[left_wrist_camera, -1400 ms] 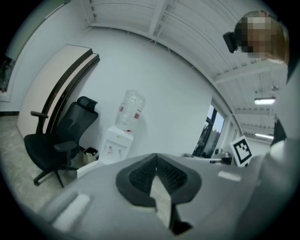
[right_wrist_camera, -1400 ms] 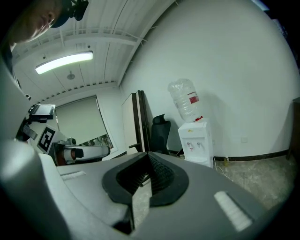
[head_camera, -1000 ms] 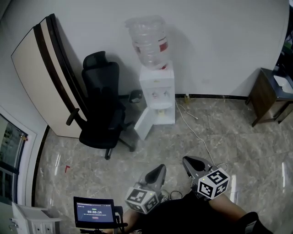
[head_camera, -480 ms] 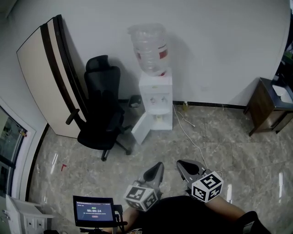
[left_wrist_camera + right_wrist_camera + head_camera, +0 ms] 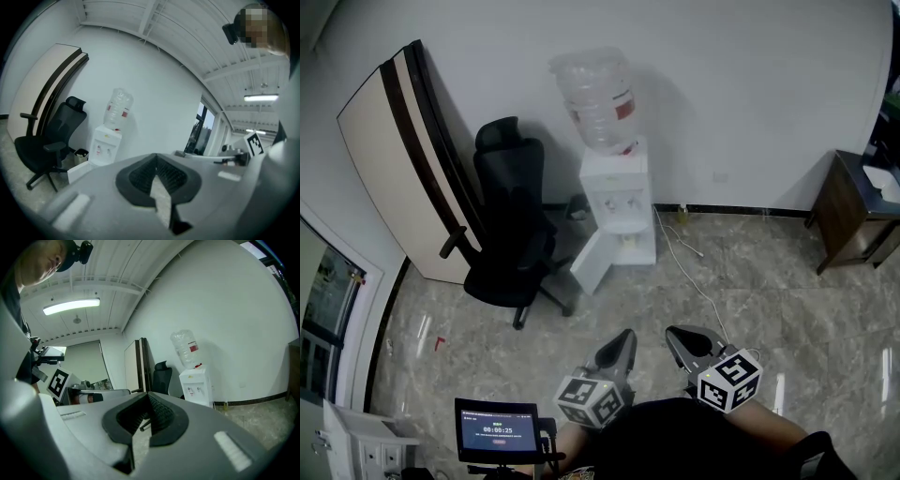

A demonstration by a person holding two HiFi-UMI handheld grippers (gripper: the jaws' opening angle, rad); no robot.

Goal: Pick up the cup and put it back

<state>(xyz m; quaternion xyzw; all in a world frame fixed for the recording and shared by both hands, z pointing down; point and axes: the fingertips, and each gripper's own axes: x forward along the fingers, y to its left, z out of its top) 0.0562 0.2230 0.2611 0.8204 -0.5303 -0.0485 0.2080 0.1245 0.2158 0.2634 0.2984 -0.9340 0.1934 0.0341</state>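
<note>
1. Your left gripper (image 5: 627, 335) is held low in front of you, its jaws closed tip to tip with nothing between them
2. Your right gripper (image 5: 673, 332) sits just beside it, jaws likewise pressed together and empty
3. Both point across the marble floor (image 5: 750, 300) towards the white water dispenser (image 5: 617, 211) at the wall, well apart from them; its bottle (image 5: 595, 103) stands on top and its lower door (image 5: 592, 264) hangs open
4. You cannot pick out the cup for certain in any view; a small yellowish thing (image 5: 628, 241) shows in the dispenser's lower opening, too small to tell
5. A black office chair (image 5: 511, 234) stands just left of the dispenser, and a small screen (image 5: 495, 433) glows at your lower left
</note>
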